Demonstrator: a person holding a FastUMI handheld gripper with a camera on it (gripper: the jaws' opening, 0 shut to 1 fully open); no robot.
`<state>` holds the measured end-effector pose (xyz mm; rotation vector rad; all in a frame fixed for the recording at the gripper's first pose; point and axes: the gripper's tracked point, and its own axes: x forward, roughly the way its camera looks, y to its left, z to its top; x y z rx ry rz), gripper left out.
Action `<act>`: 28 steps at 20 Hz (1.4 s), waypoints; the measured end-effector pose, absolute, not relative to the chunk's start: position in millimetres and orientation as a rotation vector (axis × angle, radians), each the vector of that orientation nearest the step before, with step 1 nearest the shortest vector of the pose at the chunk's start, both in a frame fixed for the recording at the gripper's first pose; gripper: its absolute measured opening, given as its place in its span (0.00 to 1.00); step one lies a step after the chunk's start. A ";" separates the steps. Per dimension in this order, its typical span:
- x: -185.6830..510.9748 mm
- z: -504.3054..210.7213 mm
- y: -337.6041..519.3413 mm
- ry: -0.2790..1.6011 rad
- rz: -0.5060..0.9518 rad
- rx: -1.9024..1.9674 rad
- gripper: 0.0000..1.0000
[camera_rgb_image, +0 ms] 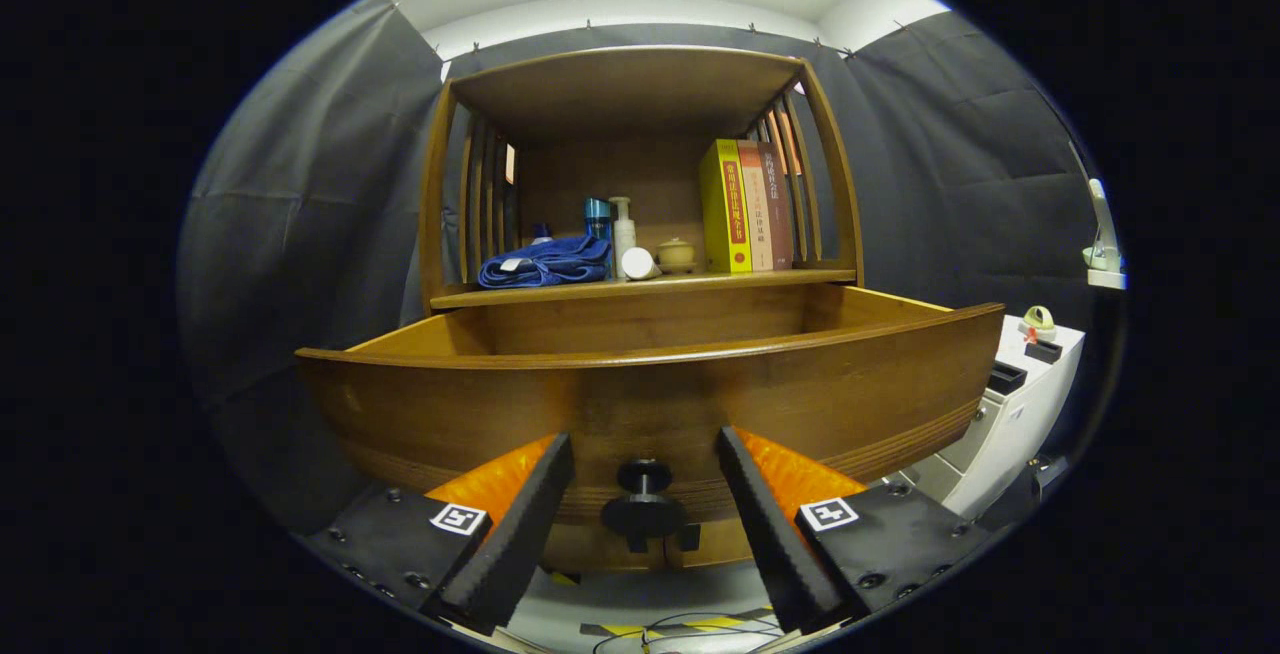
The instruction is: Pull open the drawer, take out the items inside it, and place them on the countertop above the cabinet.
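Gripper (pixel 645 454) spread wide in front of the pulled-out drawer (pixel 650 404).

The two fingers (pixel 520 524) stood well apart, one on each side of the dark round knob (pixel 643 506) on the drawer front, and neither finger touched the knob or the wood. The drawer was open, its curved front close ahead of the fingers, but the inside was hidden behind the front panel, so I could not tell what items lay in it. Above and beyond the drawer, the countertop (pixel 760 280) of the wooden cabinet (pixel 620 84) carried a folded blue cloth (pixel 545 262), a blue bottle (pixel 597 219), a white pump bottle (pixel 623 224), a white cup lying on its side (pixel 638 263), a small lidded pot (pixel 676 254) and some upright books (pixel 745 206). A white unit (pixel 1010 404) stood to the side of the cabinet.
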<state>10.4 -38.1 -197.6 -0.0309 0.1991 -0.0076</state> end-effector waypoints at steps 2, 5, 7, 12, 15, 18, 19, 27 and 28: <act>16.9 -196.2 -38.1 0.216 -0.008 -0.031 0.98; 26.9 -195.6 -37.9 0.217 -0.008 -0.036 0.98; 34.1 -194.9 -37.9 0.220 -0.008 -0.037 0.98; 65.9 -194.6 -38.1 0.253 -0.008 -0.028 0.98; 93.6 -195.9 -37.6 0.274 -0.001 -0.015 0.98; 116.6 -205.5 -37.5 0.318 0.002 0.024 0.99; 120.6 -206.1 -37.7 0.331 0.004 0.040 0.99; 165.2 -215.1 -38.9 0.349 -0.003 -0.051 0.99; 170.7 -216.8 -39.3 0.352 -0.004 -0.066 0.99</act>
